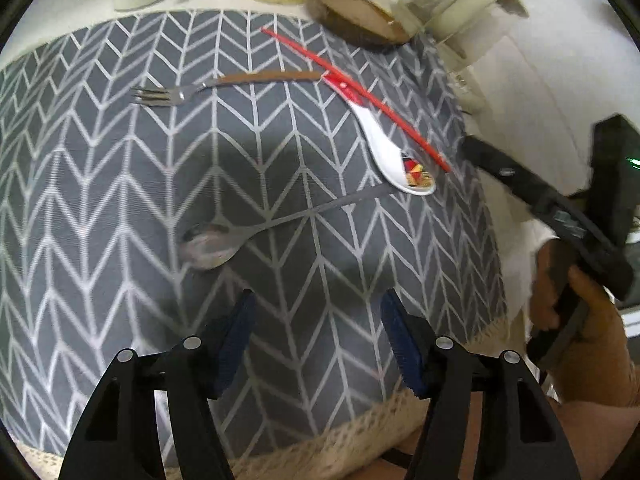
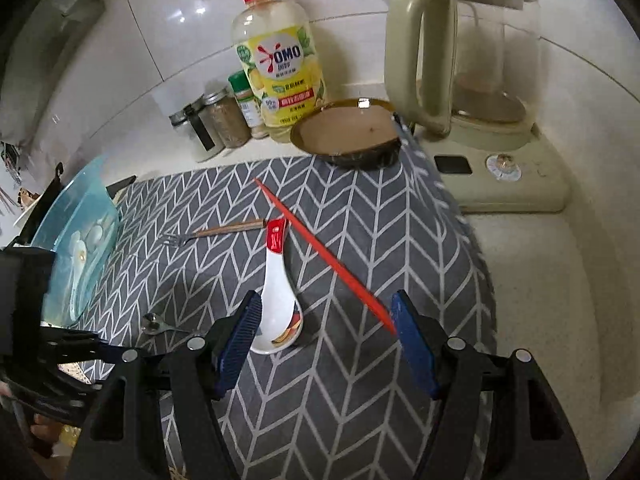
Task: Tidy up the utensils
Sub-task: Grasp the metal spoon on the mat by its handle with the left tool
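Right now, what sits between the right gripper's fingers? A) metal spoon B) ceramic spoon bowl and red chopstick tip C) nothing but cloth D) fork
B: in the right wrist view the right gripper stands open, with the ceramic spoon by its left finger and the red chopstick tip by its right.

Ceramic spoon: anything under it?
The ceramic spoon lies on the grey herringbone mat; its red handle tip sits beside the red chopstick. Nothing else shows beneath; the mat directly under the bowl is covered.

Fork (image 2: 216,233) left of ladle spoon (image 2: 276,288) — both on mat (image 2: 360,240).
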Available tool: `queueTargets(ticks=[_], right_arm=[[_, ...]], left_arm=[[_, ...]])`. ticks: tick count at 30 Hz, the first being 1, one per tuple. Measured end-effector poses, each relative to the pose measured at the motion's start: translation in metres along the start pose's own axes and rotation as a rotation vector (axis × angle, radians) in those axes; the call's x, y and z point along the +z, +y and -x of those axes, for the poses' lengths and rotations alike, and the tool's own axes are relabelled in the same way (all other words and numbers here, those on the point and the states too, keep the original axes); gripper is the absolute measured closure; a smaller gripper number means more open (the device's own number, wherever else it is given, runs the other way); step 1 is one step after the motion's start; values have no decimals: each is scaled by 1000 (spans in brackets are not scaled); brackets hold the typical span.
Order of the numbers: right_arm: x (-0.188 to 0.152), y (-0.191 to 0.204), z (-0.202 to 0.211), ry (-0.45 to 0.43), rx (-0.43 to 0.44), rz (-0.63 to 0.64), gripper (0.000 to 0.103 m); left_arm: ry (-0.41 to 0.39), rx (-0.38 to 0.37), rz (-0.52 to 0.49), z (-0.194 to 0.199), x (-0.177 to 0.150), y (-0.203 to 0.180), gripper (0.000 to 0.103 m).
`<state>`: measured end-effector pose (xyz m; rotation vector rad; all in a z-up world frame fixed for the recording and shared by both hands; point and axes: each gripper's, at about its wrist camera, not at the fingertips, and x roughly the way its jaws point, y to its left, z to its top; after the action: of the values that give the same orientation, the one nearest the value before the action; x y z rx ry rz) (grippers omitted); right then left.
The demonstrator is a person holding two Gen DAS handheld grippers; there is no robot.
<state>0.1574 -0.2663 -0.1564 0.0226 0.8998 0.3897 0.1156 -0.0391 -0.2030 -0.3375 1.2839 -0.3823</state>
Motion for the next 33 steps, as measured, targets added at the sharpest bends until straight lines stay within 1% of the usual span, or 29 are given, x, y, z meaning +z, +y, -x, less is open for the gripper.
queueTargets(ticks=[1, 3, 5, 7, 13, 16, 19, 20, 21, 22, 23, 24, 25, 27, 28, 29, 32, 33], right_arm=[[2, -1, 2, -5, -1, 6, 38], [3, -4, 6, -11, 3, 10, 38], [3, -8, 9, -16, 7, 6, 38], [0, -12, 10, -13, 9, 7, 38], [-4, -18, 11, 0, 5, 3, 38], [-6, -19, 11, 6, 5, 5, 38], [-8, -22, 9, 11, 4, -5, 38], [-8, -23, 8, 11, 2, -10, 38], [-7, -24, 8, 12, 3, -14, 38], [-7, -24, 8, 11, 3, -17, 38], [-8, -25, 8, 8, 2, -19, 38], [-8, -25, 8, 7, 2, -20, 38], [-8, -26, 9, 6, 2, -22, 38], [-9, -26, 9, 6, 1, -26, 38], [-10, -27, 9, 6, 0, -29, 38], [-11, -27, 10, 5, -2, -34, 38], [-11, -29, 10, 6, -3, -44, 38], [-10, -29, 10, 6, 1, -47, 38]], left_arm=[[-21, -3, -5, -1, 3, -2, 39], [-45, -9, 17, -4, 10, 0, 39], [-81, -32, 53, -7, 22, 5, 39], [-110, -37, 68, -11, 36, 9, 39], [-189, -27, 54, -24, 85, 15, 39], [-196, -9, 38, -28, 106, 13, 39], [-203, 13, 24, -33, 118, 5, 39], [-209, 27, 10, -36, 119, 1, 42], [-218, 53, -9, -36, 119, -3, 48], [-226, 101, -30, -39, 120, -9, 51], [-227, 155, -43, -42, 122, -14, 57], [-227, 192, -51, -42, 122, -17, 63], [-228, 249, -71, -46, 122, -23, 66], [-237, 314, -116, -50, 119, -32, 70], [-240, 313, -122, -51, 117, -34, 73], [-234, 305, -130, -50, 114, -35, 85], [-191, 242, -169, -47, 104, -36, 92], [-185, 238, -186, -46, 100, -35, 94]])
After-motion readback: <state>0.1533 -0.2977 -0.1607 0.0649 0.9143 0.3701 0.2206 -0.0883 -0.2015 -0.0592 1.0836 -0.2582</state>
